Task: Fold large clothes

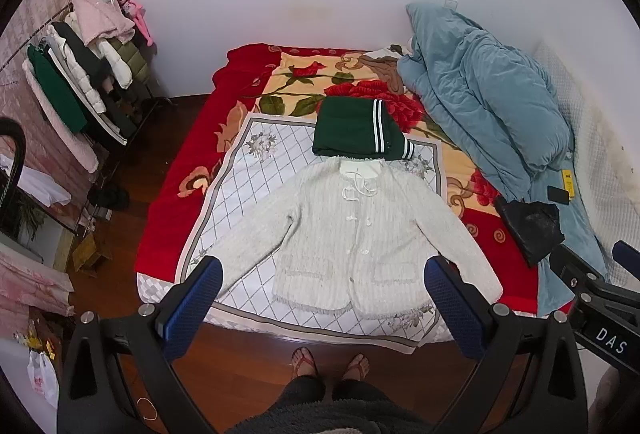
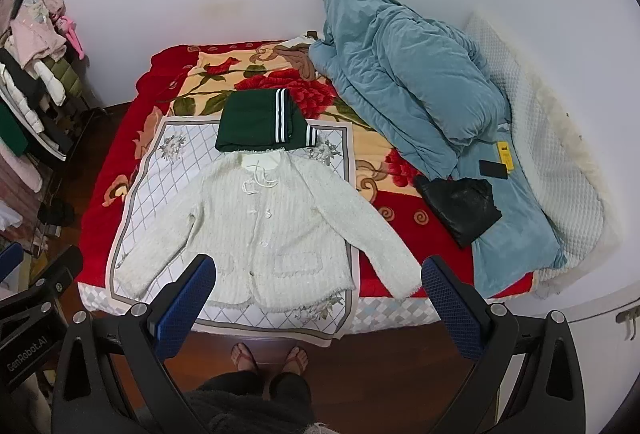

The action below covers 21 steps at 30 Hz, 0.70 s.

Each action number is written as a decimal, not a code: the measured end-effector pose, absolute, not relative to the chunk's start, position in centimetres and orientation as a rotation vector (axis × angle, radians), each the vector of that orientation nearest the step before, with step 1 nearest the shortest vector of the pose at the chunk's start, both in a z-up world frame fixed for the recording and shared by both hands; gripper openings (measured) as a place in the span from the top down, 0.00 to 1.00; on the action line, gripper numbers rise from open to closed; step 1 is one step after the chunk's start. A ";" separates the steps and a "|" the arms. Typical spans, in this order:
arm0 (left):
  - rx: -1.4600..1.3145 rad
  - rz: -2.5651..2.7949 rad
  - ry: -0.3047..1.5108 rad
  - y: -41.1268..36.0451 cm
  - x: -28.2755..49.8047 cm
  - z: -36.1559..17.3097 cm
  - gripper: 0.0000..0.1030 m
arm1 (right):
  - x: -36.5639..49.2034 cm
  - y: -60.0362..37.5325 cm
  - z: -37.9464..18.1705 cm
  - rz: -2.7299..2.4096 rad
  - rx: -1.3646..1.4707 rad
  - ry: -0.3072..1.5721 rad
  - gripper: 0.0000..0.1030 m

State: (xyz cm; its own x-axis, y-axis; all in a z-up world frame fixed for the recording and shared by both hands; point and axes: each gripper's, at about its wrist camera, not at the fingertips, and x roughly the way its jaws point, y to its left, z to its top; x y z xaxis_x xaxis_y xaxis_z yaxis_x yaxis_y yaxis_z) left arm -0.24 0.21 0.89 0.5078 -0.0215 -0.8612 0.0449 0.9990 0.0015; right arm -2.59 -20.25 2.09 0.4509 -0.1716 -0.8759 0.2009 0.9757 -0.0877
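Observation:
A white knitted cardigan [image 1: 352, 234] lies flat, front up, sleeves spread, on a white checked cloth [image 1: 256, 170] at the foot of the bed; it also shows in the right wrist view [image 2: 276, 230]. A folded green garment with white stripes [image 1: 356, 132] lies just beyond its collar, also in the right wrist view [image 2: 260, 124]. My left gripper [image 1: 324, 270] is open and empty, held high above the cardigan's hem. My right gripper [image 2: 318, 270] is open and empty, above the hem and right sleeve.
A blue duvet [image 2: 408, 86] is heaped on the bed's right side, with a black bag [image 2: 460, 206], a phone [image 2: 493, 169] and a white pillow [image 2: 560, 162]. A clothes rack [image 1: 84, 82] stands at left. The person's sandalled feet [image 1: 328, 362] stand on the wooden floor.

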 end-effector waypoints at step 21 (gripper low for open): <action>0.021 -0.036 1.029 0.5 -0.5 1.5 0.00 | -3.0 -20.2 2.0 -0.228 0.031 1.072 0.00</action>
